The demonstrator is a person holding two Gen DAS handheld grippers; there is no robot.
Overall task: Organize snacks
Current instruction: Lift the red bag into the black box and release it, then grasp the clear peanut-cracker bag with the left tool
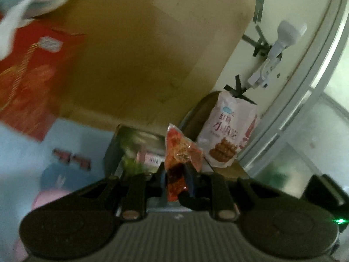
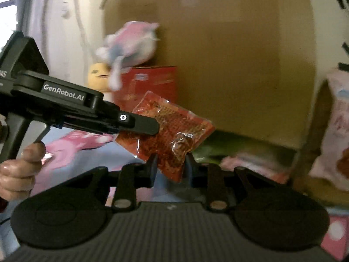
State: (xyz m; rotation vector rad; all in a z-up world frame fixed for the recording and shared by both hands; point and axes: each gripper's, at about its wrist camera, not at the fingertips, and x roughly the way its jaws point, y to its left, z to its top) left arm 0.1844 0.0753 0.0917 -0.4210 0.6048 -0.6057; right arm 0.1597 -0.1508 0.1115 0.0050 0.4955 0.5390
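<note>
Pinching one small red crinkly plastic snack packet [image 2: 172, 128] from two ends, the left gripper [image 2: 150, 127] is clenched on its upper-left edge and the right gripper [image 2: 171, 163] grasps its lower corner. Judging by its look, it is light, floppy and slick; sealed edges give the safest hold, not the brittle-looking contents.

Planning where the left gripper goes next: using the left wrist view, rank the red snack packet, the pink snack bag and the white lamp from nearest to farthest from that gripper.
1. Red snack packet: clamped in the left gripper, dead centre.
2. Pink snack bag: upright, just beyond and right of the packet.
3. White lamp: on the wall, above and behind the bag, upper right.
</note>
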